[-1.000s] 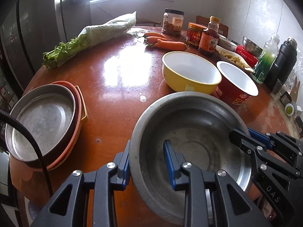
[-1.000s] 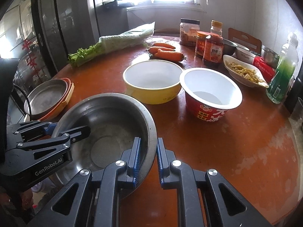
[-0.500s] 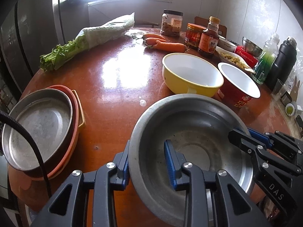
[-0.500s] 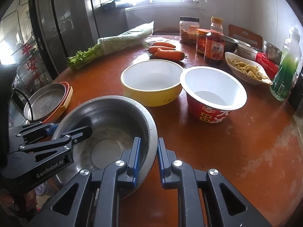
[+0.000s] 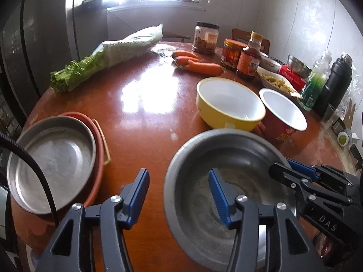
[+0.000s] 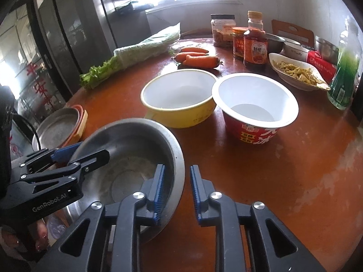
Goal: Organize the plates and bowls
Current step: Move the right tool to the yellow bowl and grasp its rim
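Observation:
A large steel bowl rests on the brown round table at its near edge. My left gripper is open, its jaws wide astride the bowl's left rim. My right gripper is open, its jaws astride the bowl's right rim with a gap on each side. It also shows in the left wrist view. A yellow bowl and a red paper bowl stand side by side behind. A steel plate lies stacked on an orange plate at the left.
At the back lie bagged celery and carrots. Jars and a sauce bottle stand there, with a dish of food, a green bottle and a black flask to the right. Bare table shows in front of the red bowl.
Both grippers have opened off the steel bowl's rim, the left one widely. The bowl sits a little nearer the yellow and red bowls.

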Motion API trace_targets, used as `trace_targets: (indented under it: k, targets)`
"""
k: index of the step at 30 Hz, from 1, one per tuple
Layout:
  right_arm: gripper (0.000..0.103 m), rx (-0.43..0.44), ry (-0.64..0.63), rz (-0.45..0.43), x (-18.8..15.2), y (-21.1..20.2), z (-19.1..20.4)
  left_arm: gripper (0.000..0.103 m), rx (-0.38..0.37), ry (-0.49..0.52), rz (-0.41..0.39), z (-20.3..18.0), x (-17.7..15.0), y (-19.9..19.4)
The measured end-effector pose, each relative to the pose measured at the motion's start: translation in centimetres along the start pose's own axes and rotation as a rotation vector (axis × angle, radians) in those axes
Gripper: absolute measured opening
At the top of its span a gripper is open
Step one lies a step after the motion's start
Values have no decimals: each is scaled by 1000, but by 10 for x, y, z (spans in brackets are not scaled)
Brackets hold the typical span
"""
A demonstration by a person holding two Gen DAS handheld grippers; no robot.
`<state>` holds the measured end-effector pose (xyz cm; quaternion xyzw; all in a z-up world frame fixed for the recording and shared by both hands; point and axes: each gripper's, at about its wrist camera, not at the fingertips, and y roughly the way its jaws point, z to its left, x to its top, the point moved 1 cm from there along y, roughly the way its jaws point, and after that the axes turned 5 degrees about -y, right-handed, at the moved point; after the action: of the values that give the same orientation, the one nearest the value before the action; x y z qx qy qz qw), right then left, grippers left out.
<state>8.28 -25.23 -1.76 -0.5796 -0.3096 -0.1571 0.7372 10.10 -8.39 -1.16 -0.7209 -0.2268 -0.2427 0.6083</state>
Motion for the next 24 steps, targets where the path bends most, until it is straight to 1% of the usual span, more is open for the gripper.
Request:
trace_targets:
  k: [2,5,12,17,20,24]
  targets:
    - [31,0,13,-11,3,-4,-3,56,-1,-6,-7,2,3,-4]
    - [34,13,33,-26,6,-10,-7,56,-7,-14,-14,3,9,-12]
    - [35,43,90,-53,28,-16,-14,57,9,-20,-43,5,38,-25]
    - [36,87,145,-42,44,-5,-18,57,12,-14,-41,1,62,-15]
    - [37,107,189,-24,51,7,-23,57,10,-12,-22,-2,74,-3]
    - [37,105,225,16,57,25,-29,57,7,-18,4,-1,87,14]
